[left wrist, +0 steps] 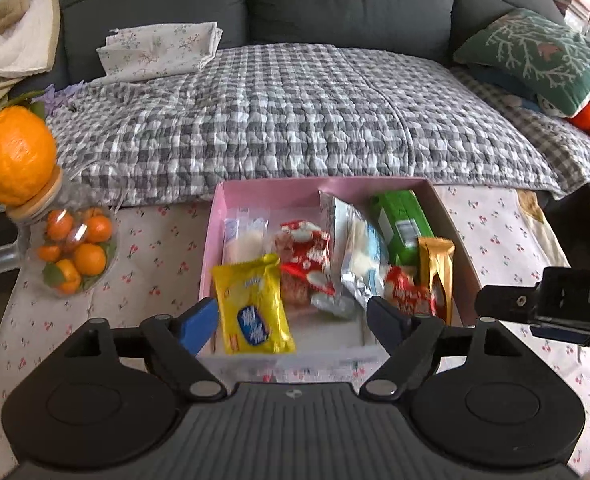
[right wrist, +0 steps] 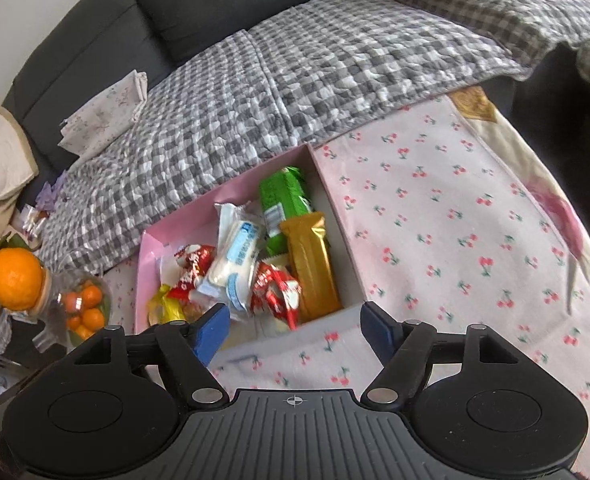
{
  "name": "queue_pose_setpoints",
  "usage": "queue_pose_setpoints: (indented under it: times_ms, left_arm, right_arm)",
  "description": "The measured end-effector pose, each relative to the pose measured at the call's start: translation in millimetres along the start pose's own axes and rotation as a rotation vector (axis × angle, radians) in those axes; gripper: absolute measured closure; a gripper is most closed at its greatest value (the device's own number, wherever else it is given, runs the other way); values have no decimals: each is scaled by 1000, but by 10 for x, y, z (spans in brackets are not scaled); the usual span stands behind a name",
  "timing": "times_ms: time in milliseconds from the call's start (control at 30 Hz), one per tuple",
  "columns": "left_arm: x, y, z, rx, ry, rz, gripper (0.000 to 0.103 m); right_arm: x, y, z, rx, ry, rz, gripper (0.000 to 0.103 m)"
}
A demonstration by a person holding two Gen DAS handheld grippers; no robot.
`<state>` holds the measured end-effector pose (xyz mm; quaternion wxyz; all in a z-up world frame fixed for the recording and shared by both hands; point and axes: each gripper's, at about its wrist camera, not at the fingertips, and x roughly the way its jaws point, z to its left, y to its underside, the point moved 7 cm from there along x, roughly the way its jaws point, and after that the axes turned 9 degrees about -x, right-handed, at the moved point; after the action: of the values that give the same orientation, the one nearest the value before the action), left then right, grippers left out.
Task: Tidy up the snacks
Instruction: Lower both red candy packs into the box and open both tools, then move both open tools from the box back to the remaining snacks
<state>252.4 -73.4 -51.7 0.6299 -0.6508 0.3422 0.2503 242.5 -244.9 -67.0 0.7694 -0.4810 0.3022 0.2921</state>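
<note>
A pink box [left wrist: 215,220] [right wrist: 327,184] on the cherry-print cloth holds several snacks. Among them are a yellow packet [left wrist: 253,306], red-and-white candies [left wrist: 307,250] [right wrist: 273,290], a white-and-blue packet [left wrist: 359,252] [right wrist: 235,260], a green pack [left wrist: 403,220] [right wrist: 285,196] and a gold bar [left wrist: 437,276] [right wrist: 311,264]. My left gripper [left wrist: 293,320] hovers open above the box's near edge, and the yellow packet lies in the box below it, clear of both pads. My right gripper [right wrist: 295,328] is open over the box's near right corner with nothing between its fingers. Its body shows at the right edge [left wrist: 551,300] of the left wrist view.
A glass jar of small oranges [left wrist: 75,252] [right wrist: 83,308] with a large orange [left wrist: 15,160] [right wrist: 15,278] on top stands left of the box. A grey checked quilt [left wrist: 295,120] [right wrist: 315,64] covers the sofa behind. The cloth [right wrist: 455,220] stretches right of the box.
</note>
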Motion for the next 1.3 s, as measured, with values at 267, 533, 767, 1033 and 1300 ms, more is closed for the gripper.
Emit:
queue_pose_setpoints:
  times_ms: [267, 533, 767, 1033, 1300]
  left_arm:
    - [-195, 202, 37, 3, 7, 23, 16]
    - [-378, 426, 104, 14, 15, 36, 10]
    - [-511, 613, 210, 13, 21, 28, 2]
    - [-509, 843, 407, -11, 25, 71, 1]
    - [-502, 857, 596, -16, 4, 75, 1]
  right_arm:
    - [-221, 202, 7, -23, -6, 6, 23]
    - [-360, 399, 46, -65, 5, 30, 23]
    - [-459, 553, 87, -109, 9, 33, 15]
    - [-450, 783, 94, -215, 50, 44, 13]
    - [-413, 925, 87, -220, 23, 86, 13]
